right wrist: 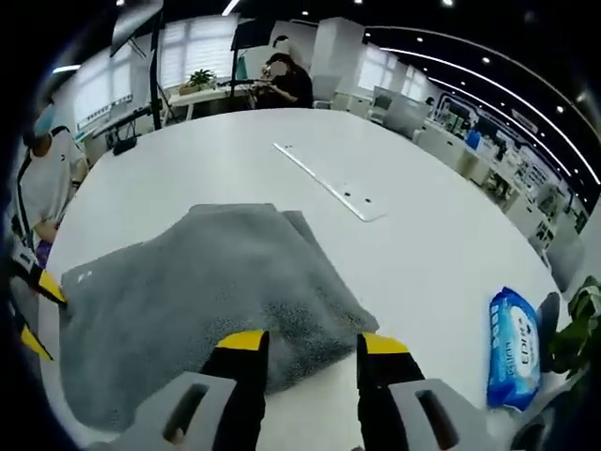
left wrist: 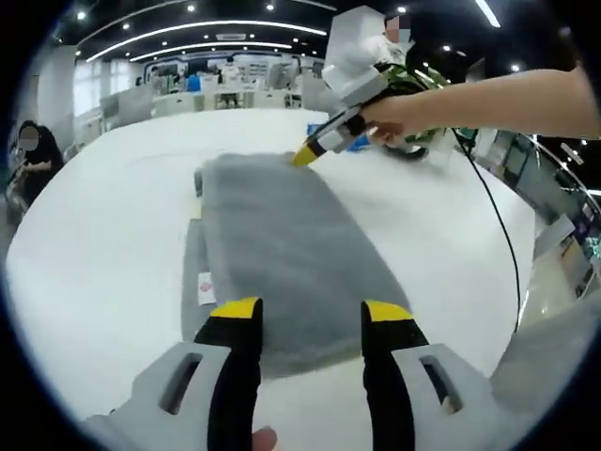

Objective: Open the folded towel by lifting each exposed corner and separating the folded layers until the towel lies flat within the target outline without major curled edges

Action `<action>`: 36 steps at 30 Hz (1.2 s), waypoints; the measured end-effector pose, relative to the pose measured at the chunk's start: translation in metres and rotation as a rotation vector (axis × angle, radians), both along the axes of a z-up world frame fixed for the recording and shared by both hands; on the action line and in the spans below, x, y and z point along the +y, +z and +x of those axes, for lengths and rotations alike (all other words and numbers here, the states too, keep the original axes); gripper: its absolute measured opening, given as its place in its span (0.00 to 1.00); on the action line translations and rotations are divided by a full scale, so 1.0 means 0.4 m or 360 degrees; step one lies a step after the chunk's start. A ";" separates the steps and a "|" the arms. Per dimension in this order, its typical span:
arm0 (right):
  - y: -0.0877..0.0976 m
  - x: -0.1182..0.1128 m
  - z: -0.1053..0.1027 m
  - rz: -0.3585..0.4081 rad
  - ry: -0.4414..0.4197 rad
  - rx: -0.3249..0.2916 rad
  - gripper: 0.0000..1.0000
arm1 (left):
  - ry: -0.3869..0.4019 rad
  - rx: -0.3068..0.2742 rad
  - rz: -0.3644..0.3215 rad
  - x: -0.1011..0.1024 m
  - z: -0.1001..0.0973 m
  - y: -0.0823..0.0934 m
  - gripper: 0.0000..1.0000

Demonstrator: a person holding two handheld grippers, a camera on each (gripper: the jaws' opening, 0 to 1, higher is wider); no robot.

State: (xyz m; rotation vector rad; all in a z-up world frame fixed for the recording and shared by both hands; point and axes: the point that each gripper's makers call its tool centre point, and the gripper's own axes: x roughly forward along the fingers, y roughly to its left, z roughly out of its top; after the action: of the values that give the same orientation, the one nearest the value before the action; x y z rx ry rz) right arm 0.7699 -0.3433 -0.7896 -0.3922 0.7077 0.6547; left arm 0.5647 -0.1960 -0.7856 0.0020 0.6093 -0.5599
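Grey towel (left wrist: 291,254) lies folded on the white tabletop (left wrist: 103,235), roughly central, a lower layer showing past the top fold on one long side, with a small white label (left wrist: 206,287) at that lower edge. In the right gripper view the same towel (right wrist: 202,291) shows stacked layers stepping out at the far corner. Pile looks thick and fuzzy: soft, limp, light, likely to drape and sag when lifted, not slippery; the layers may cling to each other, so a pinch could catch two at once. Left gripper (left wrist: 311,310) hovers at the near short edge, jaws apart with cloth visible between the yellow tips, nothing clamped. Right gripper (right wrist: 310,343) sits at the opposite end, jaws likewise spread over the towel's edge, holding nothing as far as can be seen; in the left gripper view it (left wrist: 305,153) comes in from the far side, held in a hand (left wrist: 399,115), its tip at the far corner, though whether it touches the cloth cannot be told. Best hold, by my reading: pinch only the top layer at an exposed corner, low and shallow, then lift and peel back. A blue wipes packet (right wrist: 514,348) lies well apart from the towel, beside a metal strip (right wrist: 329,183) further along. No target outline made out.
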 end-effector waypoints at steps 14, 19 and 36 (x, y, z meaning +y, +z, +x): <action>0.130 0.088 -0.146 0.0342 -0.0074 -0.0138 0.39 | 0.0249 0.0069 -0.0014 0.117 0.035 -0.052 0.45; 0.145 0.114 -0.197 0.0453 -0.0120 -0.0150 0.39 | 0.0284 0.0077 -0.0023 0.132 0.037 -0.070 0.45; 0.120 0.184 -0.403 0.0783 -0.0321 -0.0092 0.34 | 0.0274 0.0092 -0.0170 0.115 0.031 -0.068 0.34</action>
State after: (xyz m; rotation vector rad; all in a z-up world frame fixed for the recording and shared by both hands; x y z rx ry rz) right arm 0.6086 -0.2697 -0.7415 0.1126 0.5006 0.5993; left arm 0.5773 -0.1500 -0.8127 -0.1660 0.6283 -0.4258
